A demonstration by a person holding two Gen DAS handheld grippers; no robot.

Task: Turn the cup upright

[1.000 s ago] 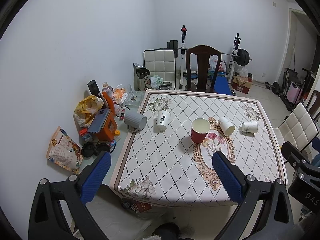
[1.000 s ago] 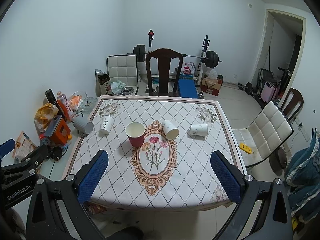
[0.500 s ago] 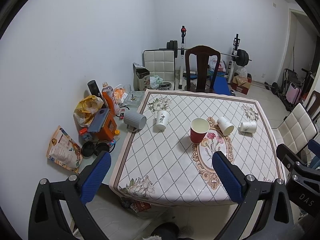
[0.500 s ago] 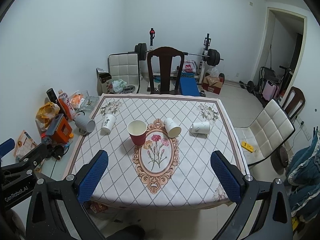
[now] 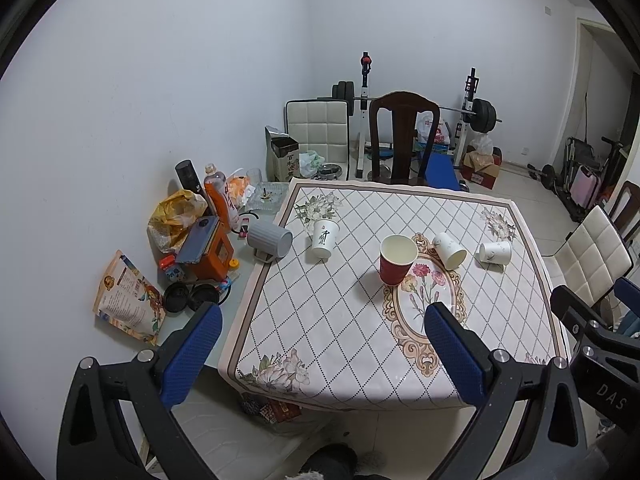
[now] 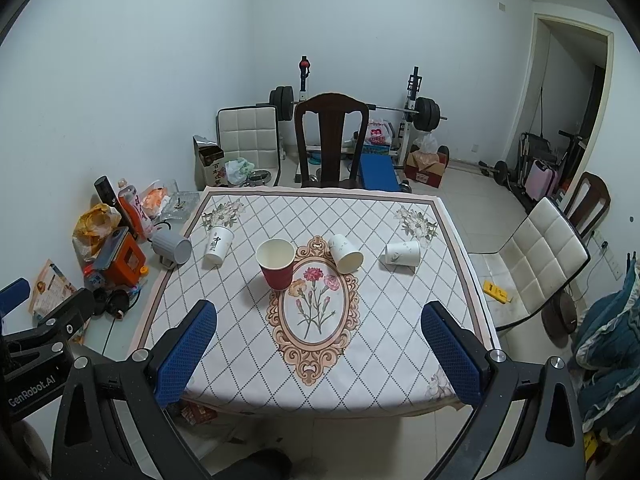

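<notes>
We hold our left gripper and right gripper above the near edge of the table, both with blue-padded fingers spread wide and gripping nothing. Beyond them, on the diamond-patterned tablecloth, a red paper cup stands upright at the medallion's edge. Just right of it a white paper cup lies tipped, mouth toward us; another white cup lies on its side farther right. Left, a white cup with black calligraphy leans tilted, and a grey mug lies at the cloth's edge. A dark wooden chair stands behind.
</notes>
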